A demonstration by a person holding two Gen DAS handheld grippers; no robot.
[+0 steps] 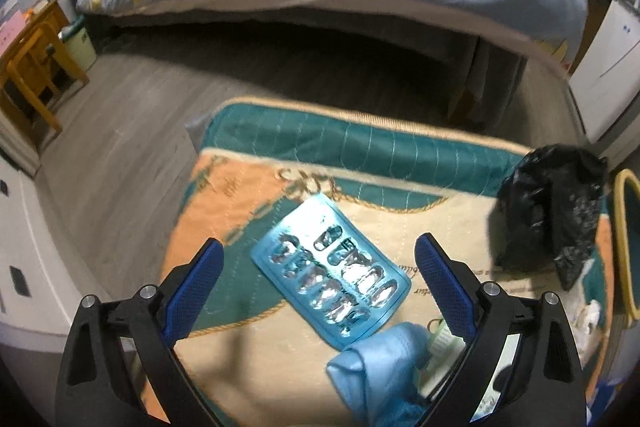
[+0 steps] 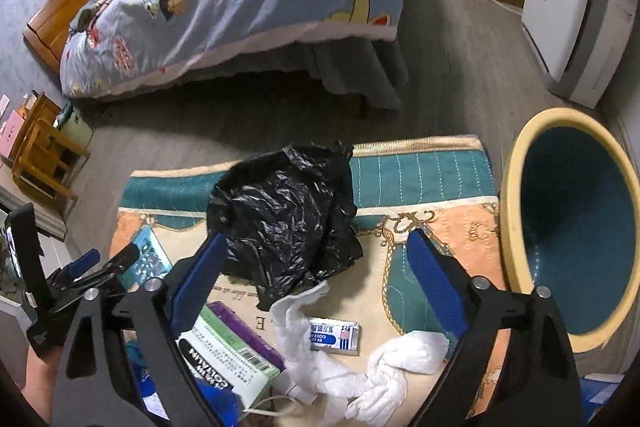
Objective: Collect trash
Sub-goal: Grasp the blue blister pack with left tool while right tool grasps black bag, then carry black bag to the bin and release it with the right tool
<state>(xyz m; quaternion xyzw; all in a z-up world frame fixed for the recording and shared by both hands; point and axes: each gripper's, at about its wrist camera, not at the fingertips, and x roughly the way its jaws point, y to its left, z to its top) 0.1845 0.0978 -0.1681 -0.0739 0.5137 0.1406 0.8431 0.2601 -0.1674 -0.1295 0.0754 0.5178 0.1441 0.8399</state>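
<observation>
The left gripper (image 1: 318,257) hangs over the empty blue blister pack (image 1: 330,273), jaws spread wide to either side of it and pinching nothing, which looks like lining up for a pick. The pack lies flat on the patterned mat (image 1: 224,203), centre of the left wrist view, with a blue glove (image 1: 380,359) touching its lower end.

The right gripper (image 2: 316,261) is likewise spread and empty. Only its view shows the rest of the trash: a crumpled black bag (image 2: 288,211) mid-frame, white tissue (image 2: 320,359), a small sachet (image 2: 334,337), a medicine box (image 2: 230,351), and the open bin (image 2: 516,187) at right (presumably the destination).
</observation>
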